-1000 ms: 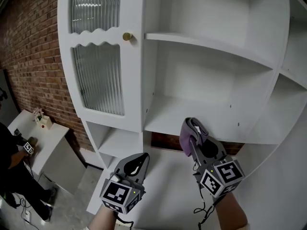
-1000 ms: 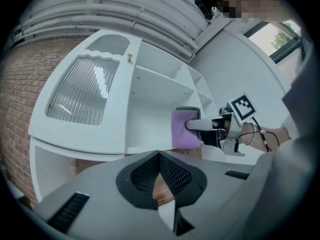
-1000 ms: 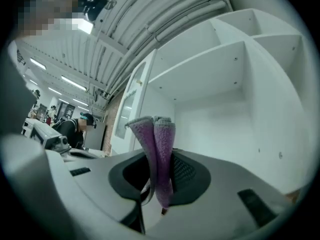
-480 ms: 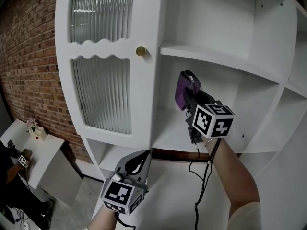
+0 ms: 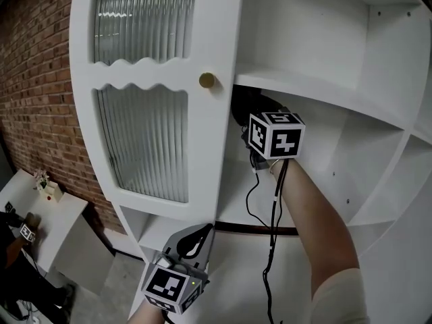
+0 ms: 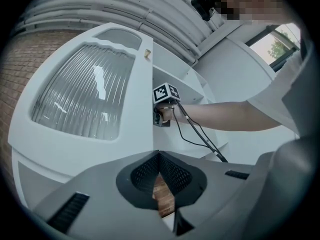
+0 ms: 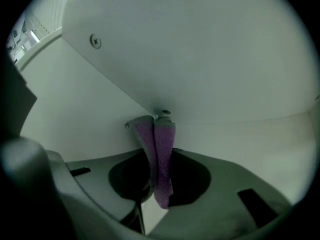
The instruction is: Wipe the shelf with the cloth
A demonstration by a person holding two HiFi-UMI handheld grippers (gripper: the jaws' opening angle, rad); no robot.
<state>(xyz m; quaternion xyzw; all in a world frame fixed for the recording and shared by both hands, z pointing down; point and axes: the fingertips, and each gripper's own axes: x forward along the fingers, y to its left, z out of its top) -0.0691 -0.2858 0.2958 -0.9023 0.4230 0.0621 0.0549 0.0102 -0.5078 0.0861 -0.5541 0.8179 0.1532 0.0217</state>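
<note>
Purple cloth (image 7: 157, 146) is clamped between the jaws of the right gripper (image 7: 159, 159) and pressed into an inner corner of the white shelf (image 5: 317, 90). Wiping is judged under way; a stroke along the seam is required next. The left gripper (image 5: 192, 238) is closed and empty. No writing is legible.

We've a grey left gripper (image 5: 201, 231) and right gripper (image 7: 157, 133), each with a black-white marker cube (image 5: 275, 135). Black cable (image 5: 275, 208) below the right one, white sleeve (image 5: 341, 294) lower.

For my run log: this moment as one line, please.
right gripper: shut on cloth | cloth at inner shelf corner | left gripper: shut
</note>
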